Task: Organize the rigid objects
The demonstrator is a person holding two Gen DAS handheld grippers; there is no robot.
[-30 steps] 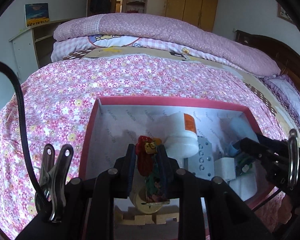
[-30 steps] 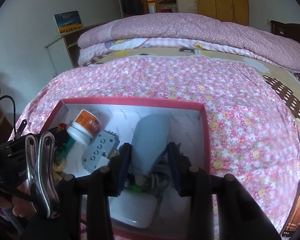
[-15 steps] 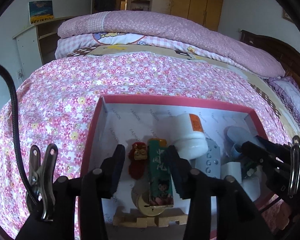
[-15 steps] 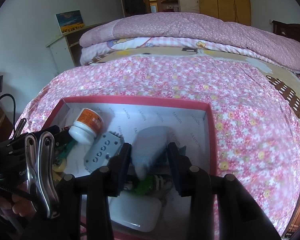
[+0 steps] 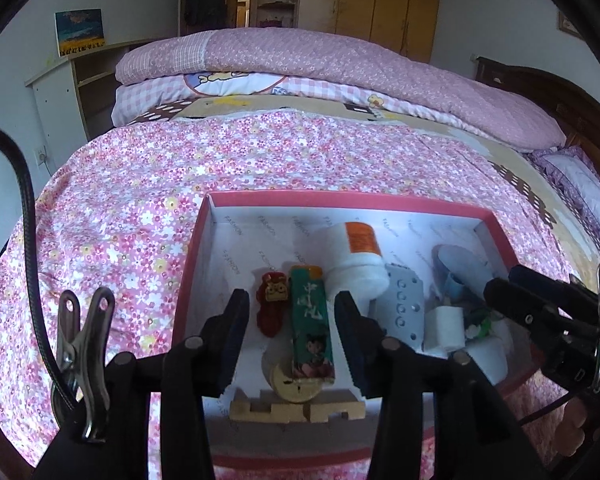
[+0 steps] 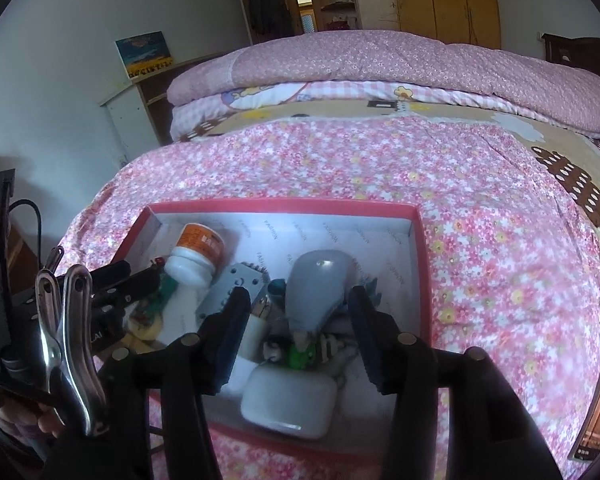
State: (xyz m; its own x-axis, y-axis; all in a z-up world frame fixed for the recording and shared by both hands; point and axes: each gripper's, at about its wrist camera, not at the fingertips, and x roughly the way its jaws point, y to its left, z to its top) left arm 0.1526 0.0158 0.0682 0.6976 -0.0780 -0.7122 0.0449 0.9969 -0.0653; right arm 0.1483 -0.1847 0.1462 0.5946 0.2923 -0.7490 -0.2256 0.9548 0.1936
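**Lighter and grey scoop down in the box**

Green lighter (image 5: 310,320) lying flat in red box (image 5: 340,199) on bed (image 5: 260,152), long axis running away from left gripper (image 5: 289,334), red charm (image 5: 271,303) just beside. Left gripper parted, just opened, pads clear of lighter. Grey scoop (image 6: 315,292) tilted, narrow end toward right gripper (image 6: 296,338), likewise spread, just opened, not pressing.

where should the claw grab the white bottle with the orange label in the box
Grip the white bottle across its round body near the orange label, coming from above. It lies on its side in the red box, cap toward the camera, with a grey block close beside the cap end.
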